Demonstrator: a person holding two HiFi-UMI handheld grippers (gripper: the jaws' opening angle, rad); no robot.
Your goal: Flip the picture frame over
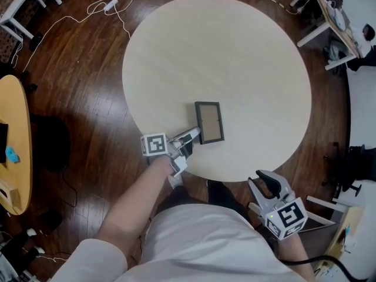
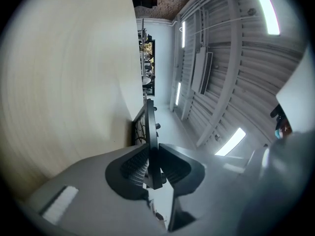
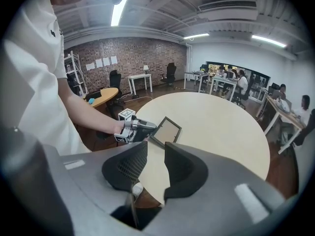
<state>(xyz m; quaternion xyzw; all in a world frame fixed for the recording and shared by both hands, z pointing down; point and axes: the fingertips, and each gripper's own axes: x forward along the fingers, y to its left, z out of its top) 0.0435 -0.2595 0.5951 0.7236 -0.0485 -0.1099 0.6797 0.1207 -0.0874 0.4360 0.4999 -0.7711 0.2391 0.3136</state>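
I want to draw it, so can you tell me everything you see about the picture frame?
The picture frame is a rectangle with a thin dark border around a plain tan panel. It is on the round pale table, near the edge closest to the person. The left claw pinches its near left edge, pads on both faces. Whether it lies fully flat or is tipped up slightly is hard to tell. Nothing else touches it.

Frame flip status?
Done: left gripper is shut on the frame's edge. In hand: just that grip; the frame lies on the table, not yet turned. Left: lift, flip, set down. Right gripper is open and empty, off the table.
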